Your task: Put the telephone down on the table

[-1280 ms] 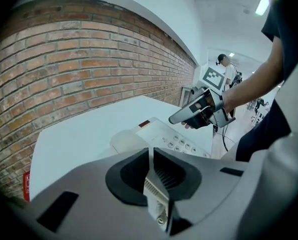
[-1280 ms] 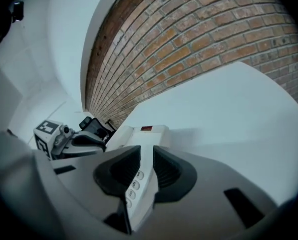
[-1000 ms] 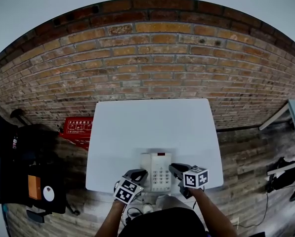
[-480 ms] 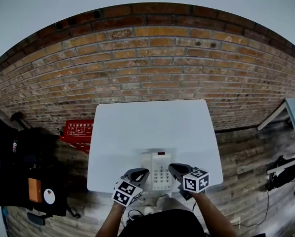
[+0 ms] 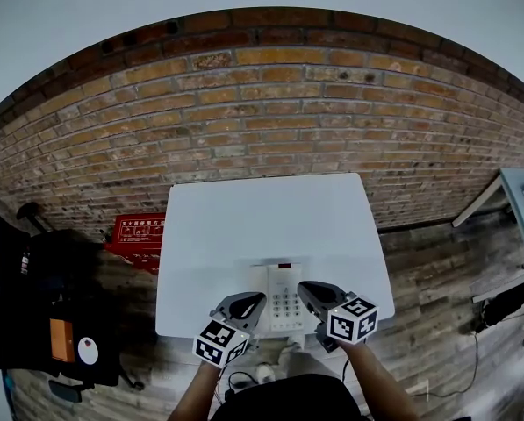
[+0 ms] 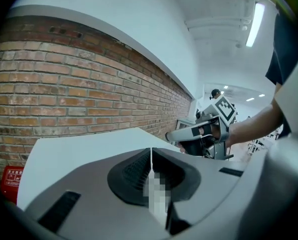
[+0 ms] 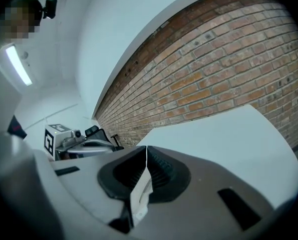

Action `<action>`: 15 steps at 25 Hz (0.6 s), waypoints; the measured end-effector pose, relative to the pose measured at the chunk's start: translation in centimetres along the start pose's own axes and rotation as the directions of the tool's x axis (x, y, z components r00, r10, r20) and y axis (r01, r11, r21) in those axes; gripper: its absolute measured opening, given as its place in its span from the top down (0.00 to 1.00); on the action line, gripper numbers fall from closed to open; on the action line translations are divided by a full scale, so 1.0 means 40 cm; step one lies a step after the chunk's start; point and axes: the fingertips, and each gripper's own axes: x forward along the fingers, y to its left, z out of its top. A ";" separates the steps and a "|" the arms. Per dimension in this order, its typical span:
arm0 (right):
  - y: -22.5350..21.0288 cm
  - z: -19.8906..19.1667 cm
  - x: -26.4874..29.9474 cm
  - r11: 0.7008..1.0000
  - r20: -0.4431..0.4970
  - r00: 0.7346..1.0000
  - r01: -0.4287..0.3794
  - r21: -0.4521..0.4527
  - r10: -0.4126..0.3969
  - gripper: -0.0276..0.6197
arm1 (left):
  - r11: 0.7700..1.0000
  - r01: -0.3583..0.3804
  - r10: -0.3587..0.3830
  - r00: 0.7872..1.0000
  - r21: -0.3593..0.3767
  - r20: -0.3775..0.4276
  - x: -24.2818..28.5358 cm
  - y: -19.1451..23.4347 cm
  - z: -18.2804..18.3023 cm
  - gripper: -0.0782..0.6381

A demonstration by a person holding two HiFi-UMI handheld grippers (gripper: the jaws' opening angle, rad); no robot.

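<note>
Item: telephone point(image 5: 283, 295), white, keypad up; it lay on the white table point(image 5: 262, 222) near the front edge, lower centre of the head view, between the two grippers. The left gripper point(image 5: 258, 300) stood at its left flank with jaws clenched together, gripping nothing. The right gripper point(image 5: 305, 288) stood at its right flank; its jaws had just been closing and met, with only a thin, unidentifiable white sliver low between them.

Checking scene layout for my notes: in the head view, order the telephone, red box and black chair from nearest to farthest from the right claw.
From the right claw:
1. telephone, just left of it on the table.
2. red box, on the floor left of the table.
3. black chair, far left.
</note>
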 end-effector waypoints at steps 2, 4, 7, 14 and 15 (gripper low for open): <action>0.023 0.012 -0.006 1.000 0.017 1.000 -0.008 -0.021 0.008 0.93 | 1.000 0.008 -0.008 1.000 -0.010 0.026 -0.014 -0.012 0.016 0.87; 0.053 0.021 -0.011 0.998 0.028 0.999 -0.017 -0.057 0.018 0.93 | 1.000 0.013 -0.013 0.999 0.000 0.038 -0.025 -0.020 0.027 0.87; 0.108 0.030 -0.013 0.991 0.038 0.998 -0.037 -0.125 0.042 0.93 | 1.000 0.015 -0.015 0.999 0.013 0.040 -0.043 -0.027 0.029 0.87; 0.188 0.036 -0.021 0.983 0.062 0.996 -0.046 -0.176 0.057 0.93 | 0.999 0.040 -0.041 0.997 0.009 0.066 -0.083 -0.053 0.035 0.87; 0.192 0.034 -0.021 0.983 0.064 0.996 -0.043 -0.178 0.055 0.93 | 0.999 0.041 -0.042 0.997 0.010 0.067 -0.088 -0.055 0.035 0.87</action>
